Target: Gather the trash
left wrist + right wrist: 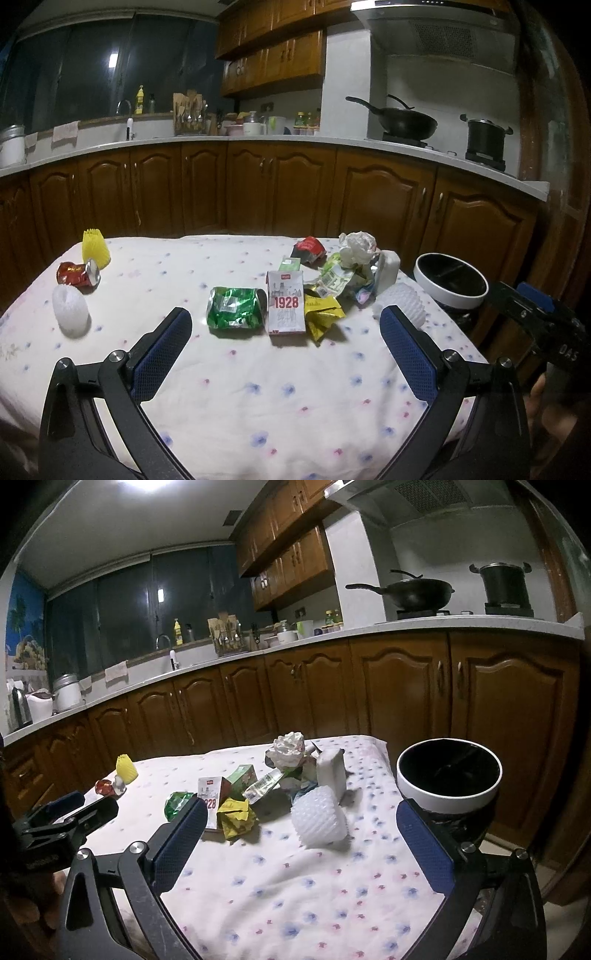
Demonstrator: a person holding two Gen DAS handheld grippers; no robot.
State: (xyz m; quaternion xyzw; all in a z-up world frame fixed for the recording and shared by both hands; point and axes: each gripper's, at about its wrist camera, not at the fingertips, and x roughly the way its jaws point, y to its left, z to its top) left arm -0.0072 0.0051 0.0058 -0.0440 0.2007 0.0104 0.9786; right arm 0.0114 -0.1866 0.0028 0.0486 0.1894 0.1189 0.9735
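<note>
Trash lies on a table with a flowered cloth [258, 387]. A crushed green can [234, 307], a white "1928" carton [285, 302] and a yellow wrapper [322, 314] lie in the middle. A pile with crumpled white paper [356, 248] and a red wrapper [308, 249] lies behind. A red can [78, 274], a yellow foam net [95, 248] and a white foam net [71, 311] lie at left. Another white foam net [320, 816] lies at right. My left gripper [286, 325] is open and empty before the carton. My right gripper [303, 825] is open and empty near that foam net.
A white-rimmed trash bin [448, 772] with a black liner stands off the table's right edge. Wooden kitchen cabinets [280, 184] and a counter run behind the table. A wok [402, 120] and a pot [484, 138] sit on the stove.
</note>
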